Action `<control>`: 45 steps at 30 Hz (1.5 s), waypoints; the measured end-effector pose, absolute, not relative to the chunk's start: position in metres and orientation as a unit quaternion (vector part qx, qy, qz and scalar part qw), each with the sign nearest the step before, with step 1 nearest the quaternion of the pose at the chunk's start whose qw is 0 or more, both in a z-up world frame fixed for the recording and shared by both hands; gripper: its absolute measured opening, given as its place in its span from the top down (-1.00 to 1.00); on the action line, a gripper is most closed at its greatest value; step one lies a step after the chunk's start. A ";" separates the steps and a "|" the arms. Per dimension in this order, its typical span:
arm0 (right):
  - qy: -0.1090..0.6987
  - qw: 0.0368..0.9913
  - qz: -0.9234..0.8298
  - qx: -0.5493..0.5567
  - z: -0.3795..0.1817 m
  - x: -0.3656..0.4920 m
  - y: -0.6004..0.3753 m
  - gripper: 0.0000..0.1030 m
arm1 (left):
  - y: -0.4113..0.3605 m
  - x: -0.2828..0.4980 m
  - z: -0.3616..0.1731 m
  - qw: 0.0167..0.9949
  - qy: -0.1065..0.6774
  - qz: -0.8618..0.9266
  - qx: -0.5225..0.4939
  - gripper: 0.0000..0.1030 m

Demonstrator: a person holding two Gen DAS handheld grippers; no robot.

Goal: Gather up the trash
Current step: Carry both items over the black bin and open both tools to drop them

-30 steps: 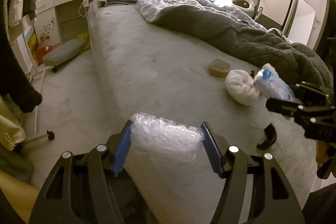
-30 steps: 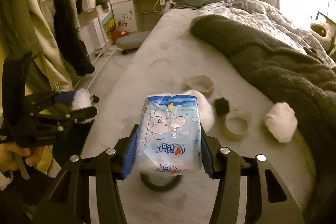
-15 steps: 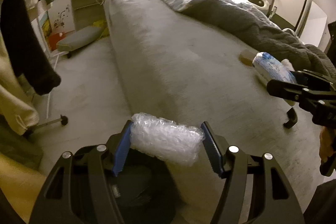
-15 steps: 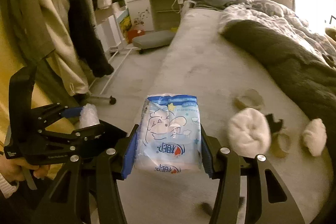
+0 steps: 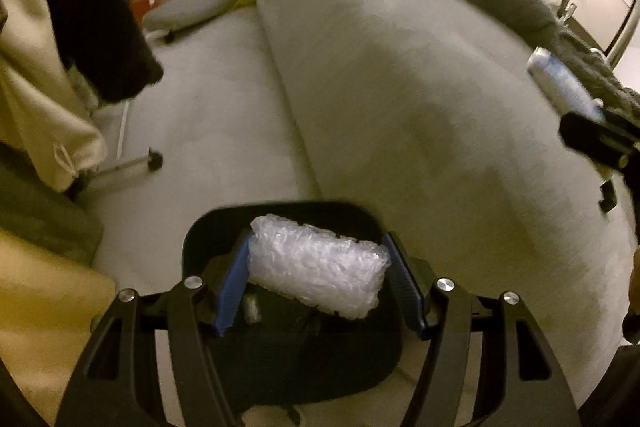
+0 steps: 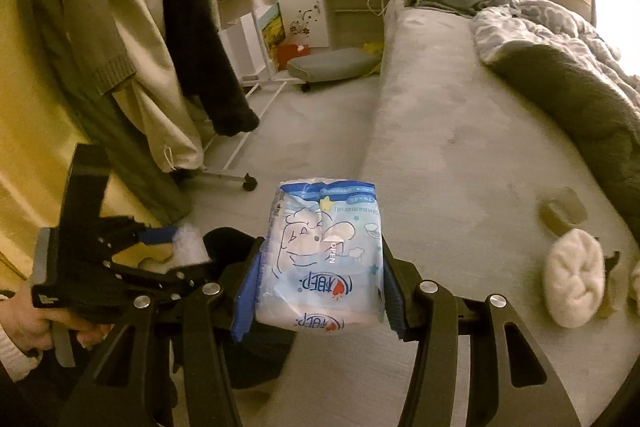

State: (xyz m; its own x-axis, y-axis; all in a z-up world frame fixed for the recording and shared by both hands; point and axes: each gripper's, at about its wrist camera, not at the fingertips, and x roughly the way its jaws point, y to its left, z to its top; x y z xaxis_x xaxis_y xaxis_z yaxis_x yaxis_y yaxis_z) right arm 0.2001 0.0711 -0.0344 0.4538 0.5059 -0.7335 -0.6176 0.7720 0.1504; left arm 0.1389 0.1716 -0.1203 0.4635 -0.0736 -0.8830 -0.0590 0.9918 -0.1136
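Bubble wrap wad (image 5: 318, 269) clamped in left tool (image 5: 320, 281), hanging over the black trash bin (image 5: 280, 219) on the floor beside the bed's long edge. Blue tissue pack (image 6: 326, 255) clamped in right tool (image 6: 320, 291), above the bed (image 6: 460, 167) near that same edge. White sock ball (image 6: 574, 285) and tape roll (image 6: 562, 213) lie on the bed, toward the dark blanket (image 6: 568, 99).

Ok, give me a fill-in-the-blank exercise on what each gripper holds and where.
1. The left gripper is shut on a wad of ____ wrap.
2. The right gripper holds a blue and white ____ pack.
3. Below the left gripper's load stands a black ____.
4. A rolled white sock lies on the ____.

Missing words: bubble; tissue; bin; bed
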 end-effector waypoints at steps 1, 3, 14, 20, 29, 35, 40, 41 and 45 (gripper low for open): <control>0.406 0.848 0.332 -0.067 -0.035 0.200 0.074 -0.03 | 0.174 0.137 -0.123 0.849 0.524 -0.003 -0.067 -0.31; 0.410 0.845 0.336 -0.067 -0.038 0.200 0.083 -0.03 | 0.180 0.135 -0.132 0.838 0.540 -0.003 -0.073 -0.31; 0.426 0.829 0.354 -0.081 -0.056 0.198 0.123 -0.03 | 0.203 0.118 -0.162 0.794 0.601 -0.009 -0.086 -0.33; 0.440 0.817 0.362 -0.088 -0.069 0.195 0.142 -0.03 | 0.213 0.113 -0.171 0.784 0.613 -0.016 -0.093 -0.49; 0.472 0.796 0.367 -0.099 -0.097 0.191 0.171 -0.03 | 0.227 0.109 -0.166 0.786 0.610 -0.017 -0.100 -0.55; 0.495 0.780 0.367 -0.106 -0.119 0.188 0.189 -0.03 | 0.242 0.101 -0.160 0.796 0.595 -0.008 -0.108 -0.55; 0.516 0.768 0.361 -0.118 -0.139 0.185 0.201 -0.03 | 0.253 0.099 -0.156 0.804 0.584 0.000 -0.111 -0.50; 0.520 0.765 0.359 -0.120 -0.143 0.185 0.203 -0.03 | 0.254 0.098 -0.154 0.807 0.580 0.002 -0.111 -0.48; 0.535 0.755 0.357 -0.125 -0.158 0.183 0.208 -0.03 | 0.261 0.095 -0.146 0.818 0.564 0.006 -0.109 -0.42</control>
